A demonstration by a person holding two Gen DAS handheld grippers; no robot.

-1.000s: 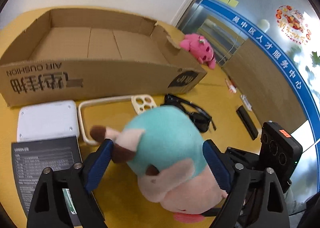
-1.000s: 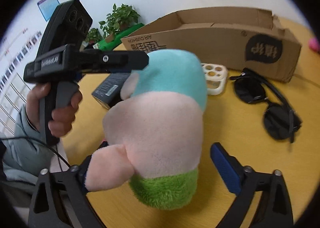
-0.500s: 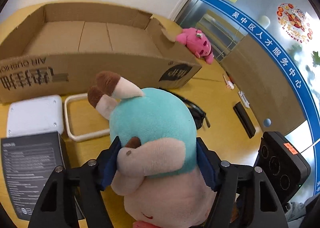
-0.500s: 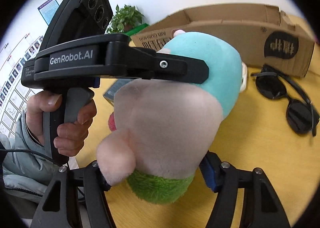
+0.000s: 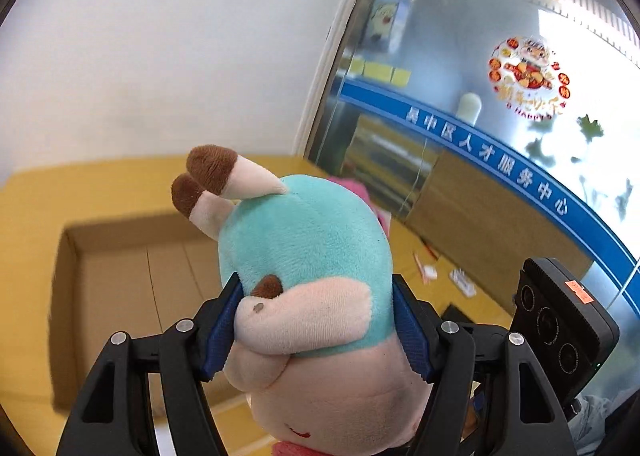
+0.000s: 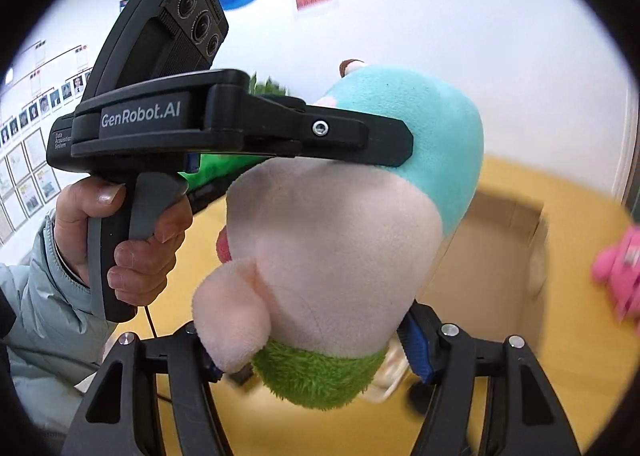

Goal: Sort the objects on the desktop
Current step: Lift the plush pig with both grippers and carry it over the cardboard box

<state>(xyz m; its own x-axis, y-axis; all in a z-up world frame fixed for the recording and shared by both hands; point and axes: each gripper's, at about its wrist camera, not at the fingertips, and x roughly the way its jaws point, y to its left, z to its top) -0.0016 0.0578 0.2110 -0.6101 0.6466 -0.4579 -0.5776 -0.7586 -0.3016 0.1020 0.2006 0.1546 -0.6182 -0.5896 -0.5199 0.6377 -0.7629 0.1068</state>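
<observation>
A plush toy [image 5: 308, 256] with a teal head, pale pink body and green base is held in the air by both grippers. My left gripper [image 5: 316, 328] is shut on its head, blue pads pressed into both sides. My right gripper [image 6: 312, 348] is shut on its lower body [image 6: 336, 264] near the green base. The open cardboard box [image 5: 132, 296] lies below and behind the toy on the yellow table; it also shows in the right wrist view [image 6: 492, 268].
A pink plush toy [image 6: 618, 276] lies on the table right of the box. Small pens and a white item [image 5: 428, 268] lie on the table beyond the box. A glass wall and a white wall stand behind.
Both grippers have shut on the plush toy and lifted it off the table. It now hangs higher, over the near side of the cardboard box.
</observation>
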